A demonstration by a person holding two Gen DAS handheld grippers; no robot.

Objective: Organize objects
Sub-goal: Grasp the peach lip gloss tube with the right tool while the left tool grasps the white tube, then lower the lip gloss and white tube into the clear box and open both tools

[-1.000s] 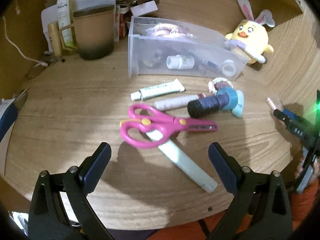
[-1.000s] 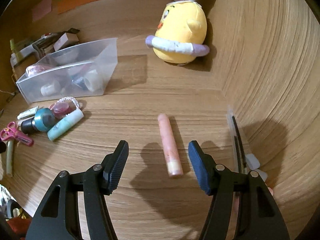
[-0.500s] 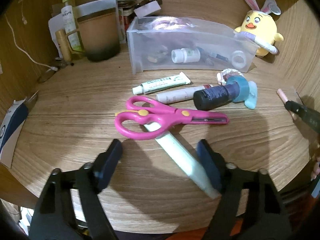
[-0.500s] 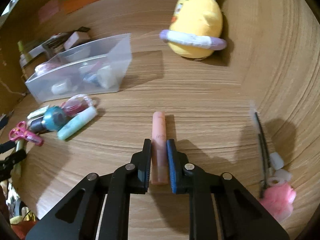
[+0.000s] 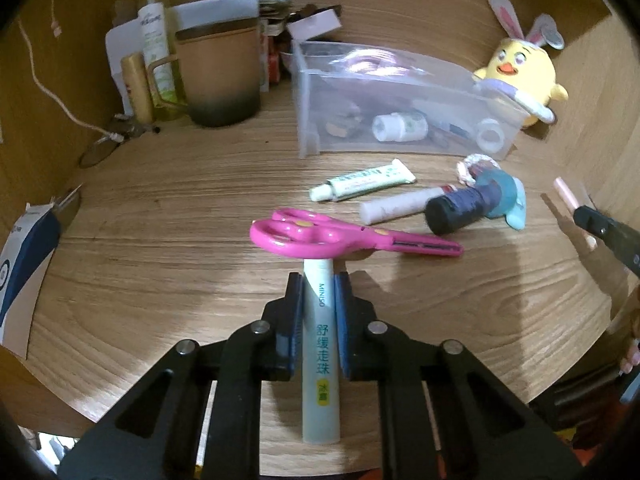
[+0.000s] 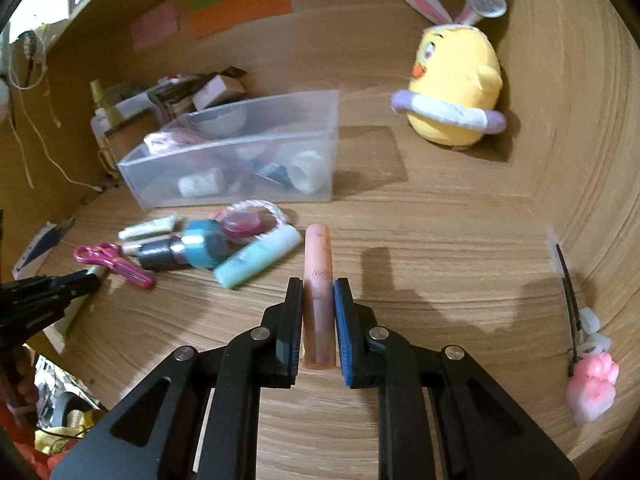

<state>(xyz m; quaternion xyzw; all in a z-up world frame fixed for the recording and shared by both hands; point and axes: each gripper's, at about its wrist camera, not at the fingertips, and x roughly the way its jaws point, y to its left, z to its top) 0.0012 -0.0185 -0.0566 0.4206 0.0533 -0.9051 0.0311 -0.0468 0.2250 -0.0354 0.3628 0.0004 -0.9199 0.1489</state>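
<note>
While both tools are clamped on their picks, nothing new has reached the bin yet. The left gripper (image 5: 317, 304) is pinched on a pale green roll-on tube (image 5: 320, 360), whose far end lies under the pink scissors (image 5: 340, 236) on the wooden desk (image 5: 160, 240). The right gripper (image 6: 317, 312) is pinched on a peach lip-gloss tube (image 6: 318, 288), which looks raised a little off the wood. Beyond them, the clear plastic bin (image 5: 400, 92) already holds a small white bottle, a tape roll and a few other bits, so I judge the sorting partly done. Left outside are the scissors, a white ointment tube (image 5: 362, 180), a white stick (image 5: 396, 206), a dark bottle with a teal cap (image 5: 468, 206), a mint tube (image 6: 258, 258) and a hair clip with a pink paw (image 6: 592, 384). A yellow plush chick (image 6: 456, 84) sits behind.

A second ago both jaws stood wide apart around their tubes; the right closed first, and the left jaws have just been closing onto theirs.
</note>
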